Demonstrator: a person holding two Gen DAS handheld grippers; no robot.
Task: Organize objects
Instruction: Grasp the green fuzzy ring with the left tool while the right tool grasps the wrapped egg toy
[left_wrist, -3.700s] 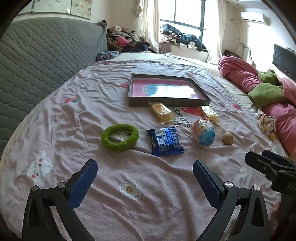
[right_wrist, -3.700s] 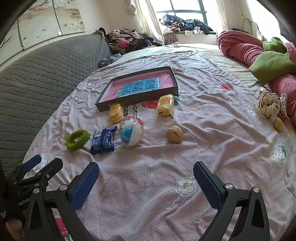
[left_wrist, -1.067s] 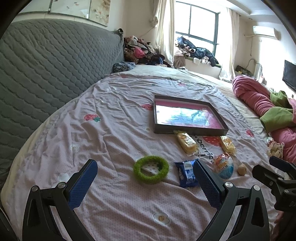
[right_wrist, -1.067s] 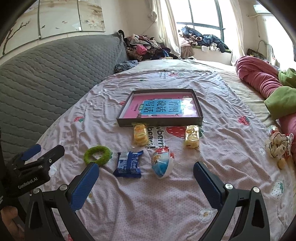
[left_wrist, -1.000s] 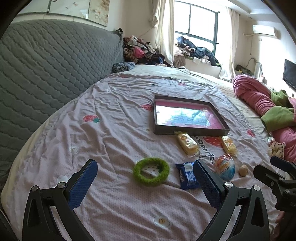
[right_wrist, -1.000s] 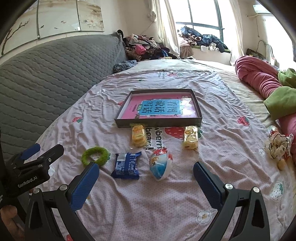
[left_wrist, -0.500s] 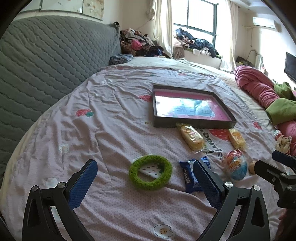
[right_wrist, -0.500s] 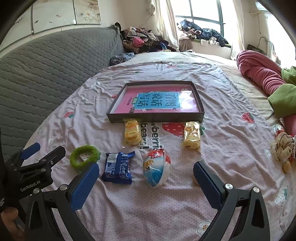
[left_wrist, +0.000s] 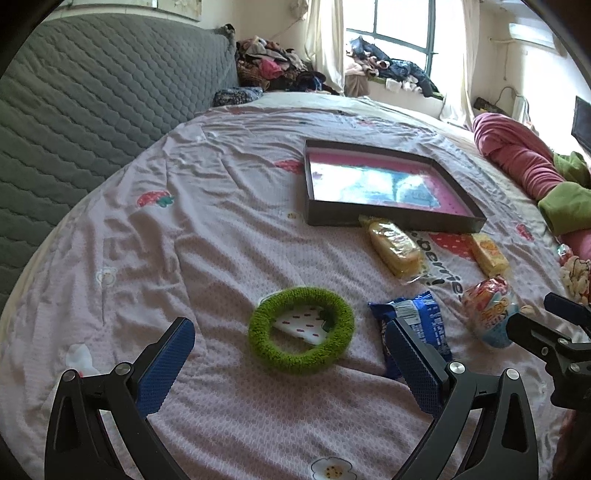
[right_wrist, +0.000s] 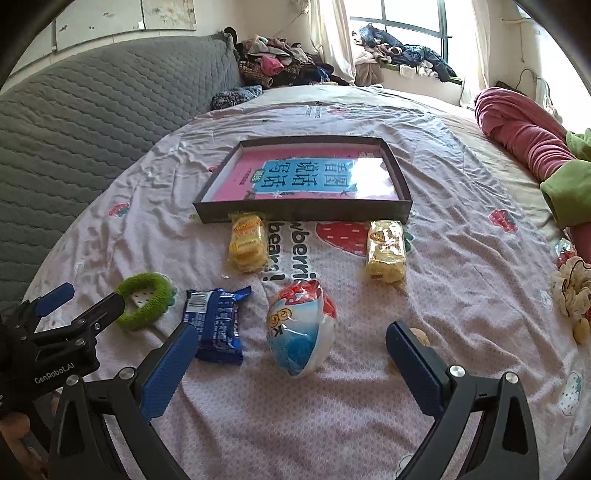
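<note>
1. Six loose items lie on the bed sheet (right_wrist: 461, 266), in front of the shallow tray (right_wrist: 303, 212), likely their destination
2. Green fuzzy ring (left_wrist: 301, 334) sits between the left gripper (left_wrist: 288, 365) jaws, spread wide, holding nothing
3. Right gripper (right_wrist: 291, 363), also released, frames the egg-shaped toy (right_wrist: 301, 328), beside the blue snack packet (right_wrist: 218, 319)

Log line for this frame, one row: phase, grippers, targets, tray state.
phase: approach | left gripper: open, empty, facing green ring | right gripper: open, empty, facing egg-shaped toy pack | tray: no snacks inside
</note>
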